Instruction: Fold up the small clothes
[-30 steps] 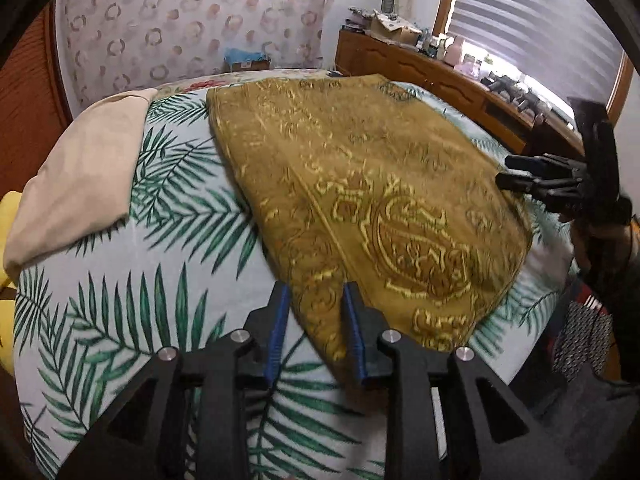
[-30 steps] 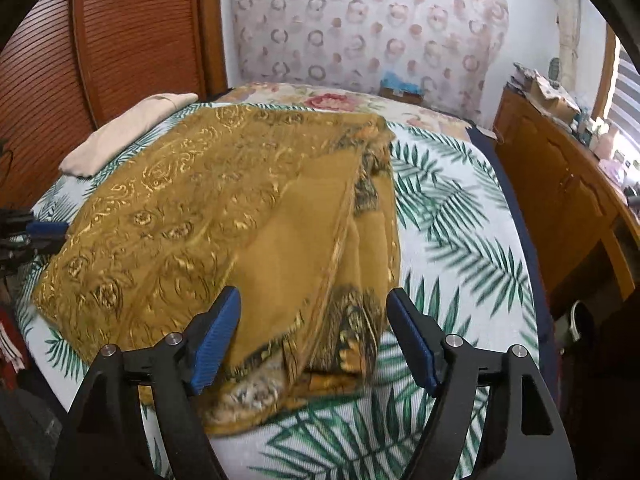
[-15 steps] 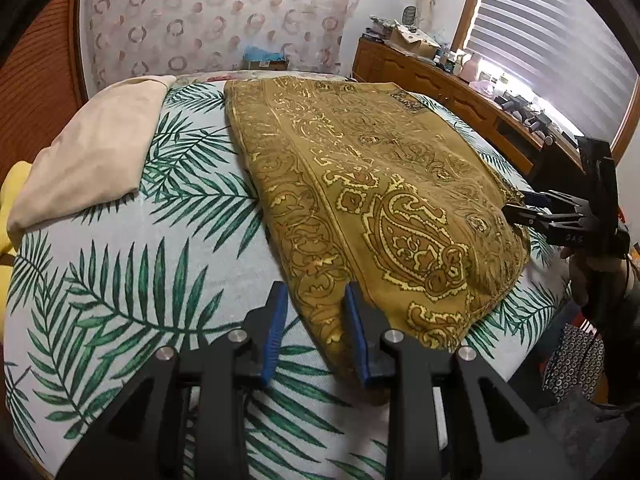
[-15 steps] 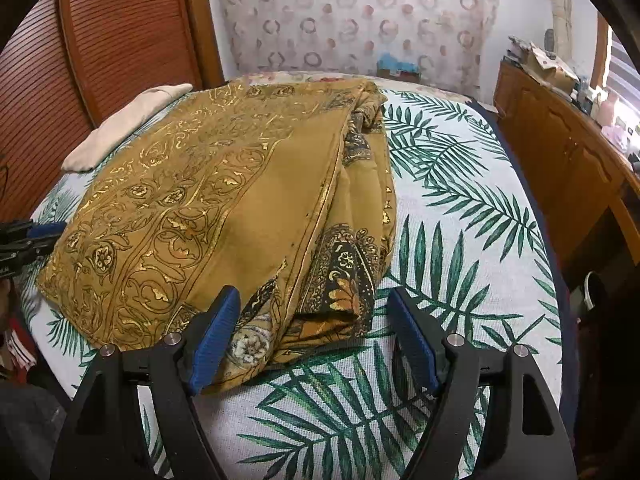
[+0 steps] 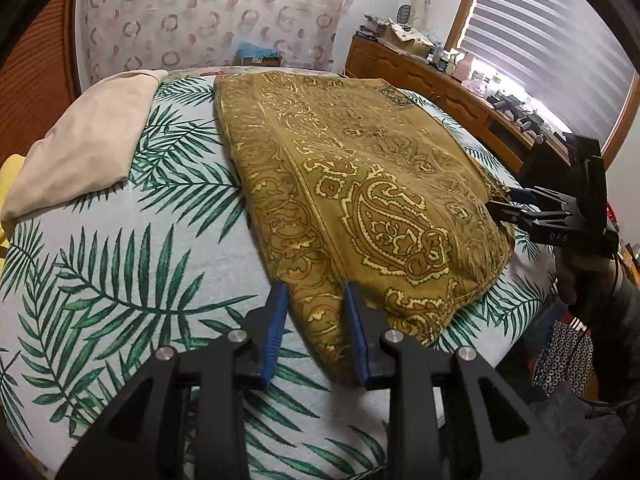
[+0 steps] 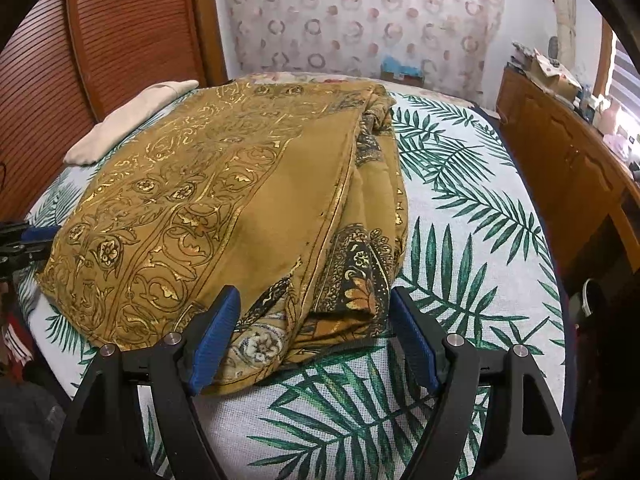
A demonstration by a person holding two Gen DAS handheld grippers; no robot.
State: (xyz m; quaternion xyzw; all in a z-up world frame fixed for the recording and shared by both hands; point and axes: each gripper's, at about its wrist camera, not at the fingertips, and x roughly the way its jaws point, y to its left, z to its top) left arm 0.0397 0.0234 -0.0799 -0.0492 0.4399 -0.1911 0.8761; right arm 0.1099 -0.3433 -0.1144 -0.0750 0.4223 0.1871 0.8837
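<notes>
On the palm-print bedspread (image 5: pixel 120 264), my left gripper (image 5: pixel 316 332) and right gripper (image 6: pixel 312 336), both gaping, have closed on the folded mustard gold-patterned cloth's (image 6: pixel 224 200) near corners, ready to pinch

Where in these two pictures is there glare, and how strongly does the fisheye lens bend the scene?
Left wrist view: the window blinds are overexposed, and the bed bulges like a dome. Right wrist view: gold print on the mustard cloth glints, the wooden dresser curves along the frame, and the corners are black.
</notes>
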